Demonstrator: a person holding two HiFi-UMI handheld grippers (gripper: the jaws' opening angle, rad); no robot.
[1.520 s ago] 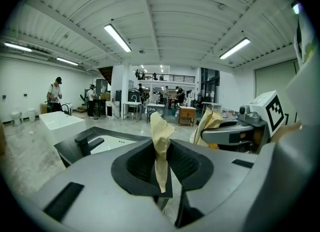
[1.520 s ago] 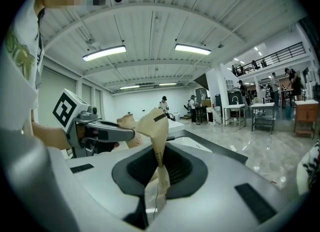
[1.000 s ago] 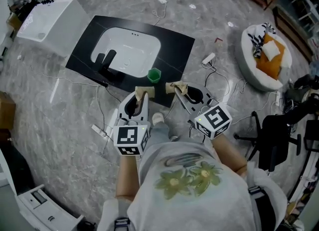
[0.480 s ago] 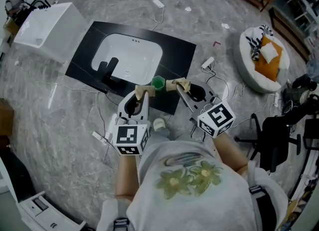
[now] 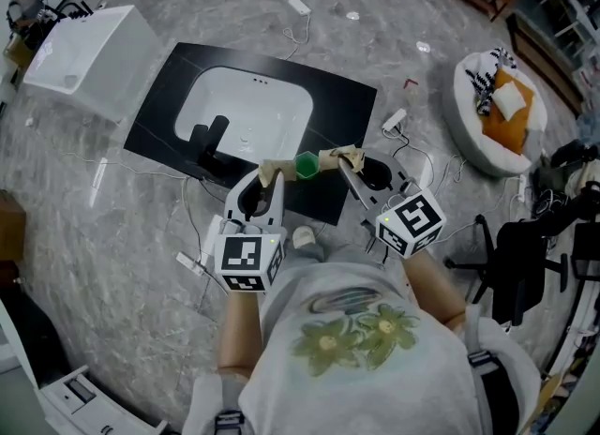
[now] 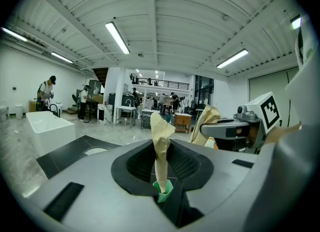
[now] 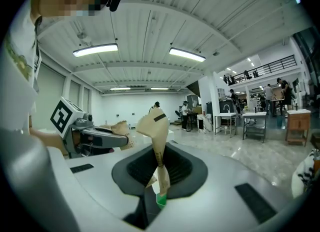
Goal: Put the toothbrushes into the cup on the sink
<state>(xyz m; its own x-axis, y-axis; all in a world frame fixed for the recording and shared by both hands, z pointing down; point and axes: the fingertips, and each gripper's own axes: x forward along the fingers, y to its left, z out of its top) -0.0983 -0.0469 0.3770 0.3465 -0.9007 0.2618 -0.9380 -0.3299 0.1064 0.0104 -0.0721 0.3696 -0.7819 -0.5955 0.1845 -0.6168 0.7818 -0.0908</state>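
- The cup (image 5: pixel 307 165) is small, bright green and angular-sided, standing open-top up on the black surround of the sink (image 5: pixel 159 105).
- It sits between the 2 gripper tips, just right of the left gripper (image 5: pixel 271 172) and just left of the right gripper (image 5: pixel 339 156).
- Both grippers' tan, tape-wrapped jaws are pressed together, pointing toward the sink.

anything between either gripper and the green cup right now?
Nothing visible. The green cup stands on the black sink top, in the open between the tips of the left gripper and the right gripper. No toothbrush shows in any view.
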